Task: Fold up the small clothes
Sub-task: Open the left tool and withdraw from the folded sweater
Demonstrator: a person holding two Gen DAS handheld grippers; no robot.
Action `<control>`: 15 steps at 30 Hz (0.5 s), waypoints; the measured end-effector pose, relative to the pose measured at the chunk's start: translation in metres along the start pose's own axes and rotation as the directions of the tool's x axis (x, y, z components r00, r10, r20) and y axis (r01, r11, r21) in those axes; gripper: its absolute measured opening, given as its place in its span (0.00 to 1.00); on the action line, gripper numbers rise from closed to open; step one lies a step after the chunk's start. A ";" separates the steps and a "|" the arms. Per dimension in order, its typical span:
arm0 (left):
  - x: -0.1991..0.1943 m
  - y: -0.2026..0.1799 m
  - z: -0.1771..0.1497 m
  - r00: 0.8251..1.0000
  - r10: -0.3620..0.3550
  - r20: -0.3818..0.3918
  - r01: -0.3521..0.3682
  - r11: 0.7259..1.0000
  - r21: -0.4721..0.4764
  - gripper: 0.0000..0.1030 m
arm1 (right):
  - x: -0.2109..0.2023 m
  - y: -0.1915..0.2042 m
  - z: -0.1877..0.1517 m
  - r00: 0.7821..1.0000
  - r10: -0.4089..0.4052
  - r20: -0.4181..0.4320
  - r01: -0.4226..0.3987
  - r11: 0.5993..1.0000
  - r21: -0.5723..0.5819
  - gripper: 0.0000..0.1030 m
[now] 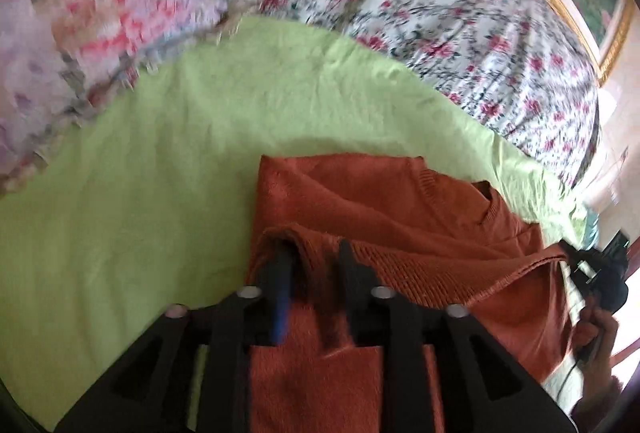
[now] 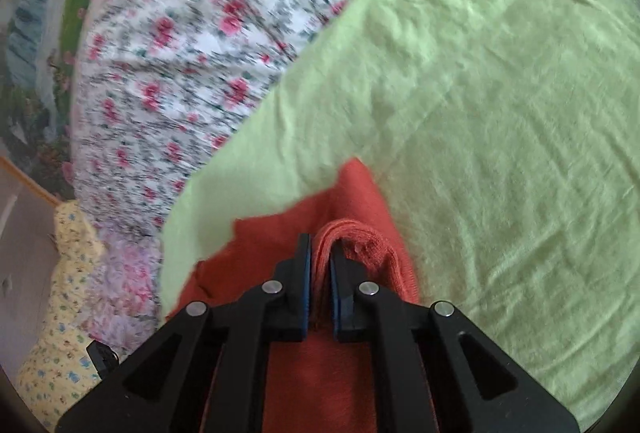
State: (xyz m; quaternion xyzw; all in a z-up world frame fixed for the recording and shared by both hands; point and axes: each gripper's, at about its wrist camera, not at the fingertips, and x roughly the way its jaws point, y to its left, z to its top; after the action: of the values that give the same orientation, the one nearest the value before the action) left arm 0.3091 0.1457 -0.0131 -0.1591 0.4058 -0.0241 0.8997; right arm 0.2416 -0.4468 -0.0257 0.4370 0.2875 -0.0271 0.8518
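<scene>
Though rumpled, orange sweater (image 1: 400, 201), green sheet (image 1: 160, 173)

My left tongs (image 1: 316, 253) angled down with jaws parted, my right tongs (image 2: 320, 261) nearly closed and pinching orange knit, my right hand (image 1: 600, 329) gripping the handle.

Two close downward views, shared sweater (image 1: 400, 201)

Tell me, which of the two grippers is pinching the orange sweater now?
The right gripper: a fold of the orange sweater is squeezed between its pads. The left gripper stands open, hem loose between its fingers.
</scene>
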 end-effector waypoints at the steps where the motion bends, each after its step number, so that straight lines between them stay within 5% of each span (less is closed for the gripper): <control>1: -0.015 -0.008 -0.005 0.998 0.052 0.046 -0.054 0.998 0.031 0.55 | -0.008 0.005 -0.002 1.000 -0.002 0.011 0.002 1.000 -0.027 0.13; 3: -0.039 -0.020 -0.013 0.989 0.081 0.122 -0.089 0.994 0.066 0.68 | -0.023 0.014 -0.008 0.998 -0.010 0.055 0.014 0.997 -0.075 0.18; 5: -0.054 -0.030 -0.020 0.987 0.074 0.142 -0.087 0.992 0.091 0.67 | -0.037 0.019 -0.011 0.991 -0.034 0.129 0.046 0.995 -0.092 0.46; 7: -0.065 -0.047 -0.030 0.992 -0.026 0.124 0.007 0.989 0.151 0.67 | -0.052 0.019 -0.012 0.980 -0.030 0.197 0.045 0.997 -0.070 0.62; 8: -0.070 -0.062 -0.039 0.992 -0.071 0.105 0.047 0.976 0.213 0.67 | -0.054 0.021 -0.013 0.981 -0.008 0.194 0.021 0.997 -0.070 0.62; 12: -0.069 -0.109 -0.074 0.989 -0.143 0.024 0.124 0.916 0.381 0.67 | -0.047 0.057 -0.051 0.993 0.107 0.038 -0.093 0.958 -0.271 0.62; 15: -0.050 -0.134 -0.096 0.987 -0.154 -0.049 0.159 0.876 0.456 0.67 | -0.029 0.093 -0.101 0.989 0.093 -0.111 -0.137 0.854 -0.502 0.62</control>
State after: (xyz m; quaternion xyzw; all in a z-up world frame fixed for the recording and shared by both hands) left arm 0.2164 0.0012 0.0041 0.0254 0.3794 -0.1924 0.9046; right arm 0.1981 -0.3185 0.0108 0.2144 0.2929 0.1188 0.9242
